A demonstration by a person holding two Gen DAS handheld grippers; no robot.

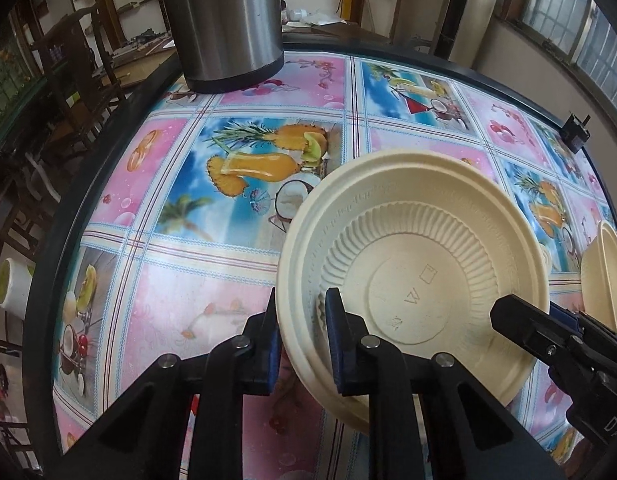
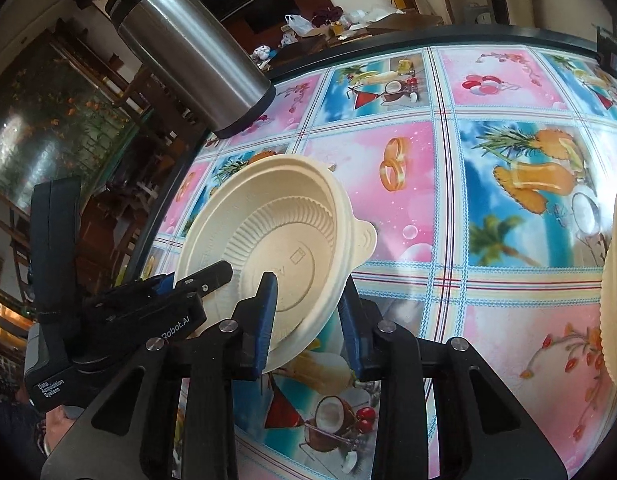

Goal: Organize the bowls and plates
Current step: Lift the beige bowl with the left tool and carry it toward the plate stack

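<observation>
Left wrist view: left gripper (image 1: 301,334) pinches the near-left rim of a cream bowl (image 1: 412,276), one finger outside the wall, one inside. Bowl is tilted, its inside facing the camera. Moulded marks on its base: a small rectangle and a "W"-like character; raised lettering along the inner wall, too faint to read. Right gripper (image 1: 520,320) comes in from the right and overlaps the bowl's right rim; from here I cannot tell how its jaws stand. A second cream dish (image 1: 606,276) sits at the right edge, well apart. Steel flask (image 1: 222,20) stands upright at the far side of the bench (image 1: 188,300), which carries a fruit-and-cocktail print cloth.

Right wrist view: right gripper (image 2: 308,300) straddles the bowl's (image 2: 276,232) lower rim, one finger inside, one outside, close on the wall; contact looks made but is not certain. The bowl has a small tab on its right side. Left gripper (image 2: 212,276) holds the opposite rim; its body reads "Robot.AI" and "Data Acquisition System". Flask (image 2: 188,48) far left. Cream dish edge (image 2: 616,300) at right.
</observation>
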